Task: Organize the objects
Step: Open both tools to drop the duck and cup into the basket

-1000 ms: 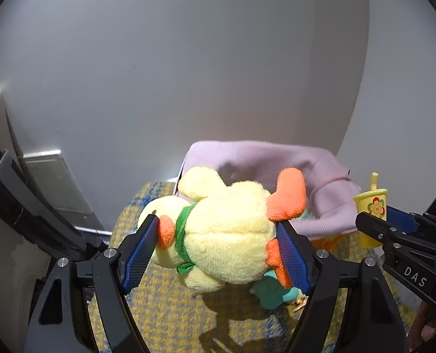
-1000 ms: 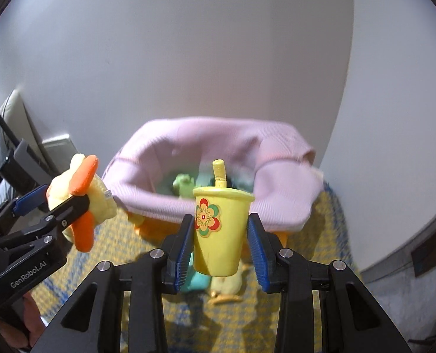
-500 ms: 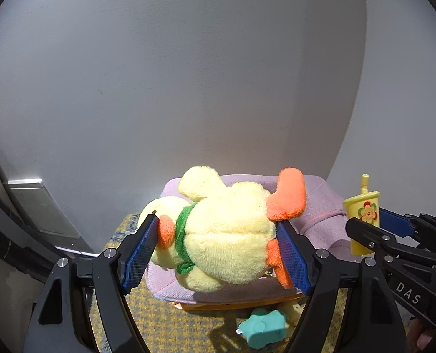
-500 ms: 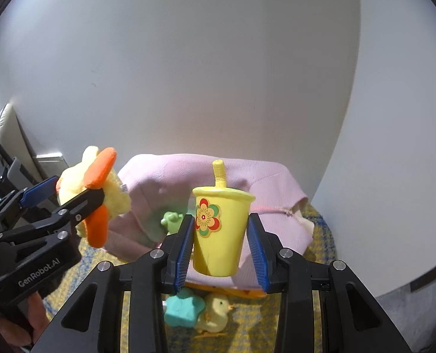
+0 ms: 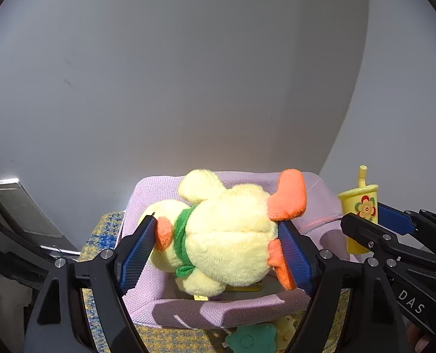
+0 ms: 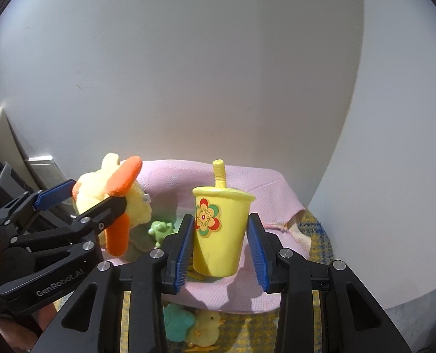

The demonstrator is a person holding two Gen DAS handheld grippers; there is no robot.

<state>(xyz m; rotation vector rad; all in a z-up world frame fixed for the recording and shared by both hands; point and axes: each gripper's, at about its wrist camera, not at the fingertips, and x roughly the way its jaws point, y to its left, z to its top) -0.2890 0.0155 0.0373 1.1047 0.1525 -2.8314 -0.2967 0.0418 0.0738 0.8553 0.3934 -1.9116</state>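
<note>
Left claw: jaws just opening, plush duck between the pads; contact on both sides, grip loosening over the pink basket.
Right claw: narrow, clamped on the yellow cup, upright, straw up, above the basket's near rim.
Basket: on the yellow checked mat; green toy inside.
Loose items: teal toy and small chick on mat, outside near rim.
Risk: duck wide, could lodge on rim and roll out; cup likely to tip onto soft contents.
</note>
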